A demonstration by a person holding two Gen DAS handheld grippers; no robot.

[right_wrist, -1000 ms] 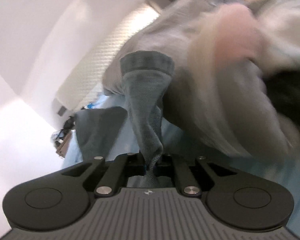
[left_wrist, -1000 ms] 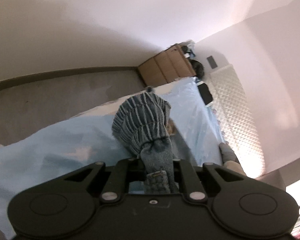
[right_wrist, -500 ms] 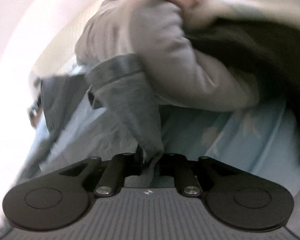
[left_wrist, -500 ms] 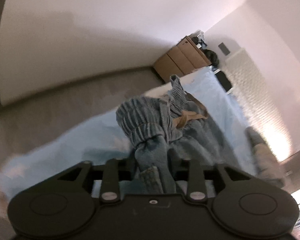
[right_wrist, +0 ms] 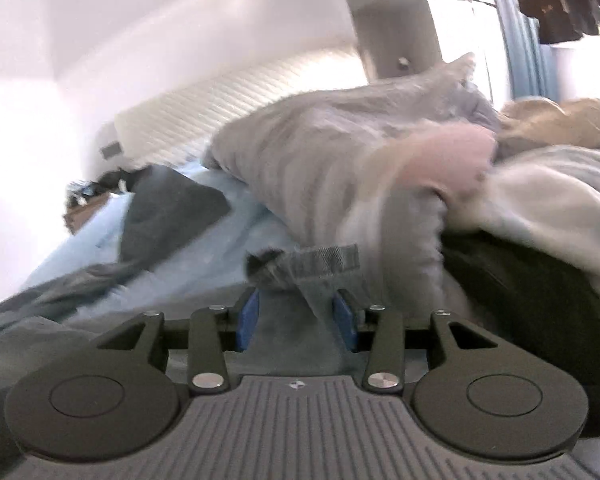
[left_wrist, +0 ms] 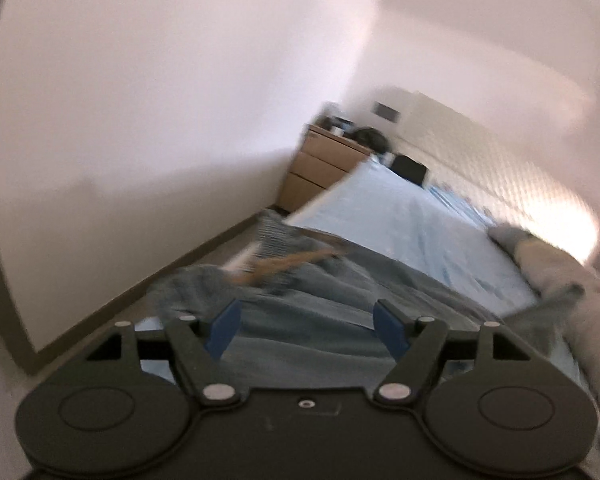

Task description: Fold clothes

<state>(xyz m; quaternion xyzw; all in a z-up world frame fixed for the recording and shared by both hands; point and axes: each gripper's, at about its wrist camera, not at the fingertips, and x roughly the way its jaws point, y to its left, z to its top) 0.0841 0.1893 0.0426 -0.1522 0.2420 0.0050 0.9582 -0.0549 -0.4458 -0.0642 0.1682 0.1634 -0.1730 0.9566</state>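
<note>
Released a moment ago, soft blue pants point(left_wrist: 308, 304) lie limp on the bed point(left_wrist: 420, 216); my left tool point(left_wrist: 306, 326) gapes. Right tool point(right_wrist: 296, 316) seems half-parted around the cuff point(right_wrist: 320, 260); regrip the gathered waistband.

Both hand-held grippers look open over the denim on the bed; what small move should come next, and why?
Probably bring the left hand-held gripper down to re-pinch the denim garment. Its jaws stand wide apart and empty, and the cloth lies rumpled on the blue sheet, while the right hand-held gripper stands open around a hem.
</note>
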